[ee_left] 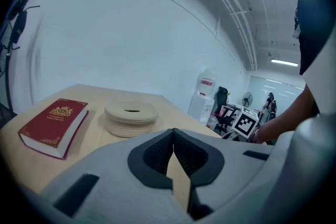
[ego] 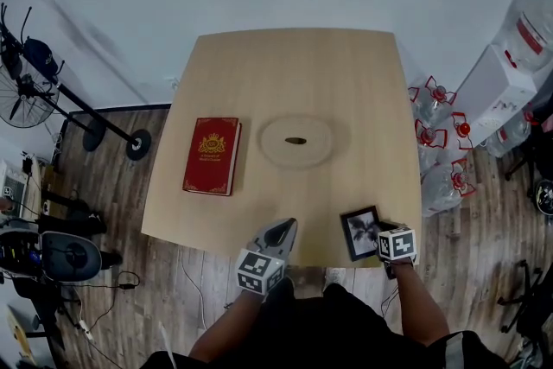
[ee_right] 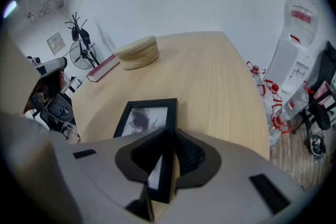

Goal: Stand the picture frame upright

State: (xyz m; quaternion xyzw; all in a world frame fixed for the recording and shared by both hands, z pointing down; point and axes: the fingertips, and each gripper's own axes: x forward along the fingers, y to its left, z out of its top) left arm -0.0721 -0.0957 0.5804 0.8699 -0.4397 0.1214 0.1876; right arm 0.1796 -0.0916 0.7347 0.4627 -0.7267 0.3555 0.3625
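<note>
The pale wooden table (ego: 294, 82) takes up the middle of the room, and everything that matters is on it. Toward the table's left side lies a red hardback book (ego: 212, 155) with a gold crest, flat and closed. At the table's centre is a round, pale stack-like disc (ego: 296, 141) with a dark slot in its top. The black picture frame (ego: 360, 232) lies face up at the table's corner nearest the person, on their right, its dark print showing. The right gripper (ee_right: 169, 136) points steeply down at that corner, and its jaws are clamped on the frame's right-hand rail. The left gripper (ee_left: 173, 136) hovers over the table's near edge, closer to the middle, with its jaws together and nothing between them. I would expect the frame to be light and stiff, easy to tip up from one rail. The smooth moulding could slide in the pads, though, and a glazed front would not forgive a drop. The side rail looks like a sound place to hold. I cannot see whether there is a prop leg on the back.
</note>
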